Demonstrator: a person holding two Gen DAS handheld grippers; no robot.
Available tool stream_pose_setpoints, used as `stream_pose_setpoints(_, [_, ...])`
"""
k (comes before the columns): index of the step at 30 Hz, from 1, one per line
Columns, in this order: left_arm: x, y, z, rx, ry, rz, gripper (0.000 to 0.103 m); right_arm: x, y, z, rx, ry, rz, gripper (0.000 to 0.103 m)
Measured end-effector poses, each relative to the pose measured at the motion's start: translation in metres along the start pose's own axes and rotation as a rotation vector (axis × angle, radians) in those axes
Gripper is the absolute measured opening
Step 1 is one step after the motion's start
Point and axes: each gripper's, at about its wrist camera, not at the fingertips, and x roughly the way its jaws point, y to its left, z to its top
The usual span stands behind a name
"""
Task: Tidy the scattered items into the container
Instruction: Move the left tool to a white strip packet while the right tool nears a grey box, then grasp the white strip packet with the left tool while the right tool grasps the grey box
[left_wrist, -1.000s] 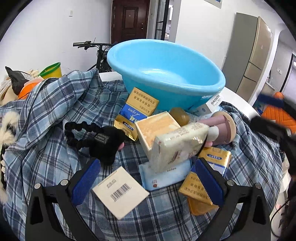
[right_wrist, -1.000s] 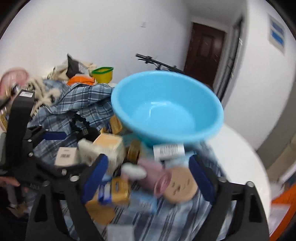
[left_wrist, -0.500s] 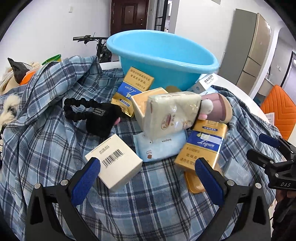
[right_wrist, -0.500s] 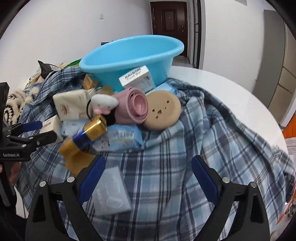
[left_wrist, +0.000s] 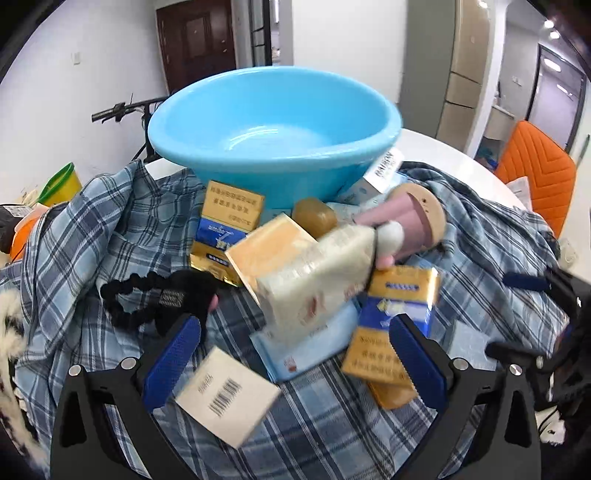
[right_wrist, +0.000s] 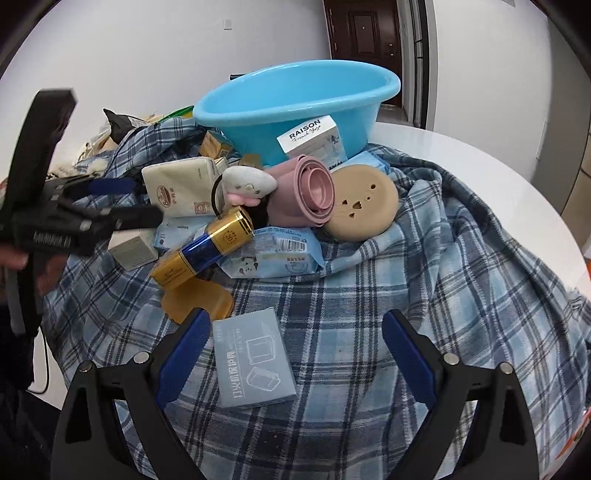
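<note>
Table (right_wrist: 480, 162), white and round, carries a blue plaid cloth (right_wrist: 424, 295) with the clutter heaped on it and a blue basin (left_wrist: 273, 136) standing empty at the far side of the pile. Only the right wrist view shows the open mouths of the nested pink cups (right_wrist: 310, 192) lying on their side, mouths toward the camera, and the grey-blue box (right_wrist: 253, 363) flat on the cloth, long axis running away from the camera. Only the left wrist view shows the black scrunchie (left_wrist: 155, 299) and the barcode on the white box (left_wrist: 227, 395). The gold and blue carton (right_wrist: 205, 247) lies tilted, its long axis slanting up to the right. The right gripper (right_wrist: 295, 354) has its jaws wide apart, gripping nothing, the grey-blue box just inside the left jaw. The left gripper (left_wrist: 291, 354) also stands wide apart and empty above the white box.
</note>
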Motion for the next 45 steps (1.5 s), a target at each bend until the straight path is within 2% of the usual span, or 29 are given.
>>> stream_pose_setpoints(4, [0.009, -0.009, 0.009, 0.007, 0.004, -0.001, 0.103, 0.006, 0.001, -0.001, 0.012, 0.007, 0.004, 0.093])
stream_pose_setpoints(9, [0.017, -0.012, 0.017, 0.010, -0.013, 0.037, 0.103, 0.005, 0.003, 0.001, -0.007, 0.012, 0.016, 0.093])
stream_pose_setpoints(11, [0.015, -0.010, 0.018, 0.010, -0.024, -0.002, 0.102, 0.003, 0.002, 0.000, -0.013, 0.012, 0.018, 0.093])
stream_pose_setpoints(13, [0.008, -0.007, 0.016, -0.005, -0.057, -0.072, 0.070, 0.002, 0.001, -0.001, -0.010, 0.012, 0.023, 0.093])
stream_pose_setpoints(14, [0.005, -0.005, 0.015, -0.021, -0.063, -0.077, 0.037, 0.001, 0.001, -0.002, -0.007, 0.012, 0.027, 0.093])
stream_pose_setpoints(15, [0.003, -0.003, 0.014, -0.034, -0.061, -0.071, 0.031, 0.001, 0.000, -0.003, -0.004, 0.013, 0.032, 0.093])
stream_pose_setpoints(17, [-0.001, -0.003, 0.010, -0.033, -0.056, -0.112, 0.023, 0.000, -0.001, -0.004, -0.001, 0.015, 0.045, 0.093])
stream_pose_setpoints(22, [-0.009, -0.017, 0.000, 0.034, -0.043, -0.121, 0.018, -0.002, 0.002, -0.002, -0.026, 0.020, 0.044, 0.093])
stream_pose_setpoints(28, [-0.009, -0.024, -0.003, 0.044, -0.042, -0.141, 0.018, -0.003, 0.007, -0.005, -0.068, 0.035, 0.063, 0.093])
stream_pose_setpoints(29, [-0.008, -0.024, -0.004, 0.044, -0.040, -0.139, 0.021, -0.001, 0.010, -0.006, -0.089, 0.046, 0.057, 0.090])
stream_pose_setpoints(31, [-0.003, -0.024, -0.003, 0.037, -0.033, -0.121, 0.037, 0.002, 0.015, -0.009, -0.138, 0.063, 0.030, 0.083])
stream_pose_setpoints(32, [-0.003, -0.023, -0.003, 0.034, -0.040, -0.119, 0.053, 0.003, 0.017, -0.010, -0.155, 0.069, 0.018, 0.082])
stream_pose_setpoints(33, [-0.002, -0.023, -0.003, 0.032, -0.052, -0.124, 0.060, 0.006, 0.018, -0.010, -0.166, 0.074, 0.013, 0.082])
stream_pose_setpoints(35, [-0.002, -0.022, -0.003, 0.026, -0.064, -0.126, 0.060, 0.010, 0.021, -0.011, -0.190, 0.085, 0.021, 0.077])
stream_pose_setpoints(37, [0.000, -0.022, -0.001, 0.030, -0.058, -0.125, 0.046, 0.015, 0.026, -0.012, -0.219, 0.091, 0.027, 0.077])
stream_pose_setpoints(38, [0.001, -0.022, -0.001, 0.036, -0.046, -0.122, 0.021, 0.017, 0.027, -0.012, -0.233, 0.097, 0.032, 0.074])
stream_pose_setpoints(39, [0.003, -0.023, -0.001, 0.045, -0.030, -0.120, 0.015, 0.020, 0.027, -0.012, -0.246, 0.106, 0.039, 0.070])
stream_pose_setpoints(40, [0.002, -0.025, -0.002, 0.054, -0.029, -0.121, 0.015, 0.022, 0.029, -0.013, -0.256, 0.114, 0.044, 0.061])
stream_pose_setpoints(41, [0.000, -0.027, -0.003, 0.067, -0.035, -0.118, 0.014, 0.022, 0.030, -0.013, -0.263, 0.117, 0.045, 0.057])
stream_pose_setpoints(45, [-0.013, -0.028, -0.007, 0.079, -0.060, -0.122, 0.014, 0.022, 0.031, -0.016, -0.283, 0.125, 0.044, 0.051])
